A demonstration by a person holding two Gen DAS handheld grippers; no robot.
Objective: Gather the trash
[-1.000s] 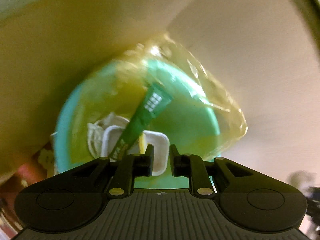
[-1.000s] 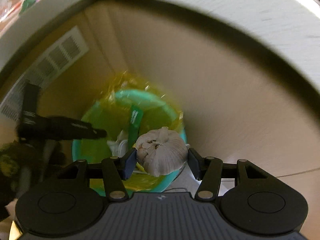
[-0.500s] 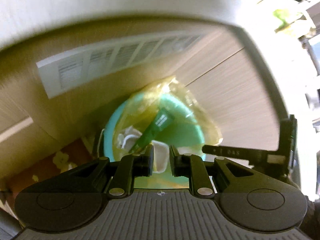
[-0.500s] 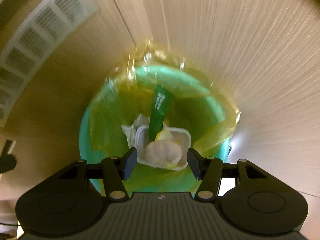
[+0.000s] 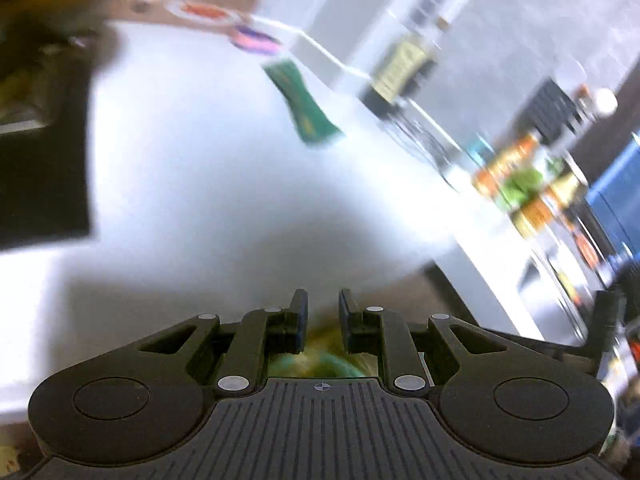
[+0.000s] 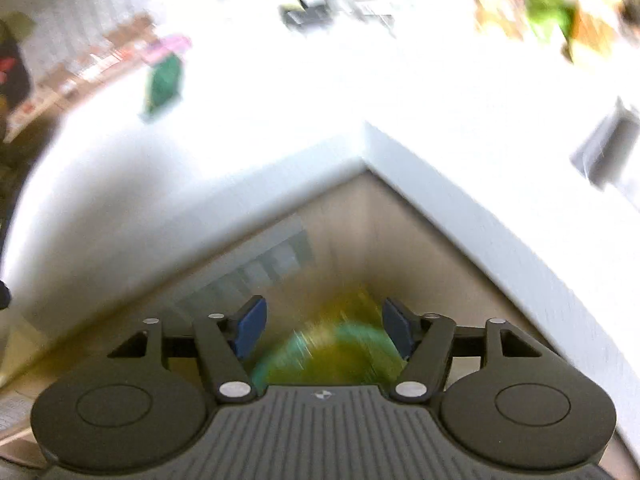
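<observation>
Below, a teal bin [image 6: 352, 344] lined with a yellow bag sits on the floor under the white surface [image 6: 280, 120], blurred. Up top, a green packet [image 5: 306, 106] lies flat on that surface. Right gripper [image 6: 324, 330] jaws are spreading, nothing between them. Left gripper [image 5: 323, 320] jaws stand narrowly apart, empty. Jars [image 5: 520, 184] crowd the far edge.

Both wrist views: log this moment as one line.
left gripper: empty, jaws narrow | right gripper: empty, opening | teal bin with yellow liner: below white counter | green flat packet: on counter
</observation>
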